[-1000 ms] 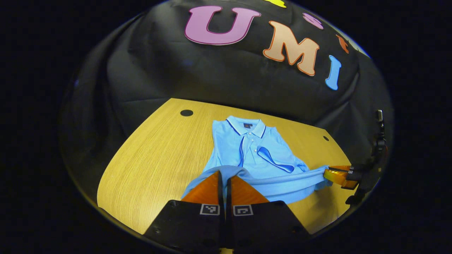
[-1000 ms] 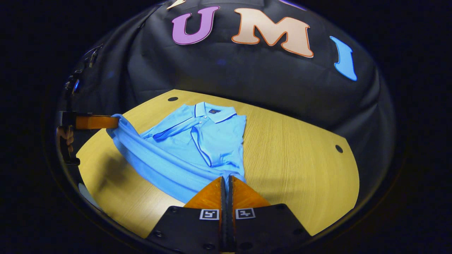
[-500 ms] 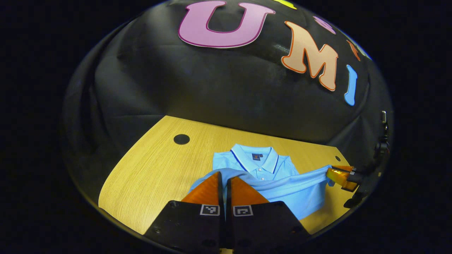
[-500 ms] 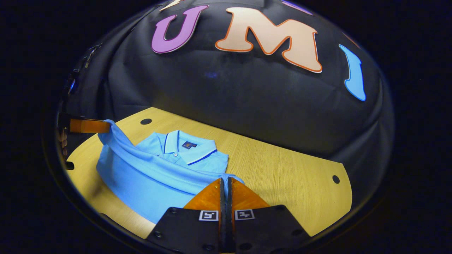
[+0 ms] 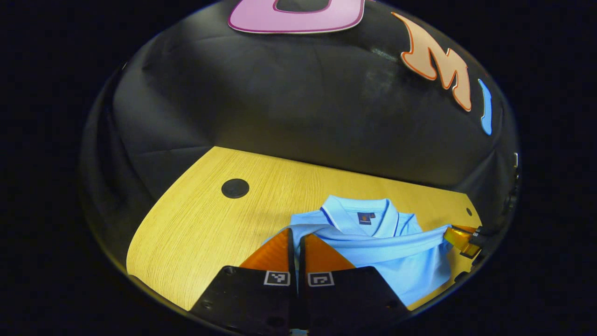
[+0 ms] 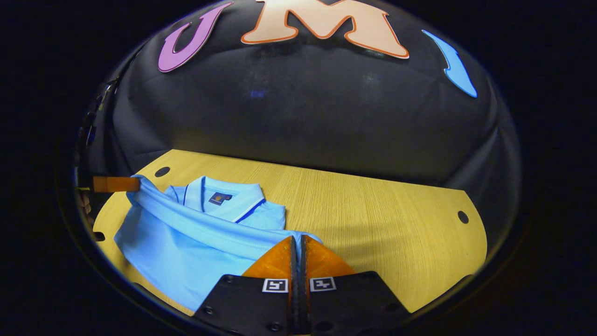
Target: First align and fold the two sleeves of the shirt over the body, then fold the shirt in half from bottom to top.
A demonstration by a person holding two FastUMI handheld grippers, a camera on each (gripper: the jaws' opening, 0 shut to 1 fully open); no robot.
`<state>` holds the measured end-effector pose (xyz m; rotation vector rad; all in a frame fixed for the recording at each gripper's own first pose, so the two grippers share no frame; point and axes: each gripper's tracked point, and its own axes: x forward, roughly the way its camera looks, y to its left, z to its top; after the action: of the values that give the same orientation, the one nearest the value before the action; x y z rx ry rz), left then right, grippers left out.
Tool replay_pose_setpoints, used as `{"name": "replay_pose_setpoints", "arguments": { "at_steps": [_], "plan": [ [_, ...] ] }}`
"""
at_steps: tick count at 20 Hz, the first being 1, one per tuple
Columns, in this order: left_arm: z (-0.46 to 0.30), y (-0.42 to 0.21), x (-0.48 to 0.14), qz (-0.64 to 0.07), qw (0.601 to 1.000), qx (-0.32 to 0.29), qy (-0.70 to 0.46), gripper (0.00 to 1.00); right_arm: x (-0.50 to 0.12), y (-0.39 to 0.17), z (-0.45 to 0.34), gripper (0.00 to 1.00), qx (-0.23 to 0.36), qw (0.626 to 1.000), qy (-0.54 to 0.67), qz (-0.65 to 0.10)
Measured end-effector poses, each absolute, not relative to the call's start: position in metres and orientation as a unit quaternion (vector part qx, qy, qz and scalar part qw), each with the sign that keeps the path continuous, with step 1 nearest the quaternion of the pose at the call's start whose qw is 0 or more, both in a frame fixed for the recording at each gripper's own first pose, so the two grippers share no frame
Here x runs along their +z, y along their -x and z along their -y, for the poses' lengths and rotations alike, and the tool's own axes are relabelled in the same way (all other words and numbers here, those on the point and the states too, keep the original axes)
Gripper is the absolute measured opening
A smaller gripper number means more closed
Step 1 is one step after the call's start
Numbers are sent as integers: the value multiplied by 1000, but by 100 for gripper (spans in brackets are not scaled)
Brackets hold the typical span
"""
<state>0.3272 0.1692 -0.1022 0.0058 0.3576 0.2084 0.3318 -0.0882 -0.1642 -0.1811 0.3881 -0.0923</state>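
A light blue polo shirt lies on the wooden table, its bottom half lifted over the chest so the hem runs as a taut band just below the collar. My left gripper is shut on the hem's left corner. My right gripper is shut on the hem's right corner. In the left gripper view the right gripper shows at the far right, gripping the hem. In the right gripper view the left gripper shows at the far left, a hand behind it.
The wooden table has small round dark holes near its corners. The black cloth wall rises right behind the table's far edge. Bare wood lies to the left of the shirt in the left gripper view.
Both grippers have carried the shirt's hem up and forward from the lower body toward the collar. The folded sleeves and chest are now covered by the lifted lower half.
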Motion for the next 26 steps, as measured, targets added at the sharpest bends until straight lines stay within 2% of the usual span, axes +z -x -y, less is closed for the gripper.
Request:
{"name": "replay_pose_setpoints", "arguments": {
  "at_steps": [2, 3, 4, 6, 7, 9, 10, 11, 18, 22, 23, 25, 26],
  "plan": [
    [-175, -329, -103, -182, 976, 115, -23, 4, -166, -332, 86, 6, -44, 977, 76, -195],
    [-174, -328, -102, -185, 976, 115, -27, 15, -167, -330, 83, 24, -40, 976, 64, -202],
    [-172, -324, -100, -188, 975, 116, -29, 19, -167, -327, 82, 31, -38, 976, 56, -208],
    [-168, -313, -89, -180, 976, 118, -25, 49, -159, -321, 82, 77, -35, 977, 60, -202],
    [-169, -306, -80, -169, 977, 126, -24, 72, -151, -315, 81, 100, -32, 978, 63, -196],
    [-172, -287, -61, -141, 978, 150, -24, 99, -135, -301, 74, 99, -22, 981, 55, -184],
    [-166, -275, -53, -130, 980, 150, -18, 100, -127, -291, 68, 99, -13, 983, 45, -180],
    [-157, -263, -45, -123, 982, 141, -9, 96, -119, -280, 64, 98, -6, 984, 37, -176],
    [-107, -164, -29, -112, 988, 107, -23, 95, -79, -178, 34, 100, 26, 986, 39, -159],
    [-82, -106, -49, -132, 986, 99, -34, 96, -81, -119, 24, 99, 26, 985, 43, -164],
    [-78, -95, -54, -134, 986, 98, -33, 96, -84, -106, 20, 96, 29, 985, 41, -165],
    [-73, -70, -69, -149, 983, 101, -33, 95, -92, -83, 18, 99, 34, 983, 37, -175],
    [-71, -60, -75, -155, 982, 101, -35, 95, -94, -74, 19, 96, 31, 983, 33, -179]
  ]
}}
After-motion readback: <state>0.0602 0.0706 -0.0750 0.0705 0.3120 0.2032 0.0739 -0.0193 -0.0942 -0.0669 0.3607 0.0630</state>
